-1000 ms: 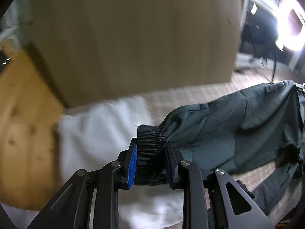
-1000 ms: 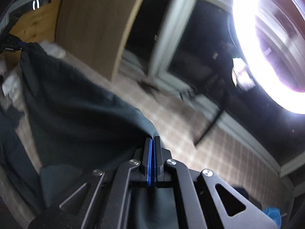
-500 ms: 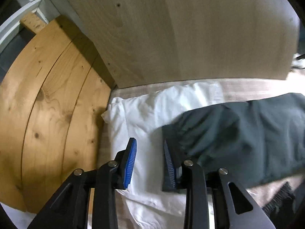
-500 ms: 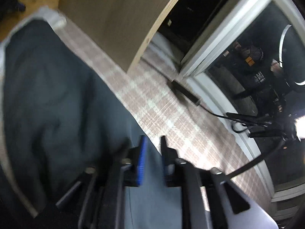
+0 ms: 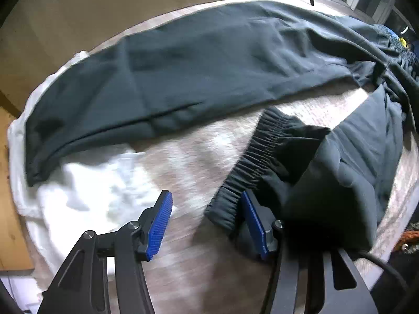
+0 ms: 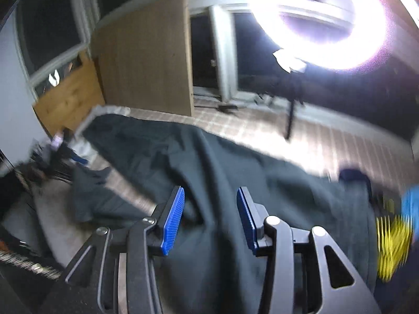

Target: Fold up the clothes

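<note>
Now left hand-held gripper [image 5: 207,219] angled steeply down, opening beside trouser cuff [image 5: 251,157], right hand-held gripper [image 6: 209,217] opening over trousers [image 6: 235,162].

Home bedroom: bed [image 5: 199,162], wooden headboard [image 6: 70,99], ring light [image 6: 322,21].

Background stuff: a white cloth [image 5: 86,183] lies crumpled ahead-left of the left tool on the checked beige cover [image 5: 188,157]. Up ahead of the right tool there's a tan board [image 6: 146,60], a knotty pine panel [image 6: 68,102] left of it, and 1 blazing ring light [image 6: 322,18] upper right.
</note>
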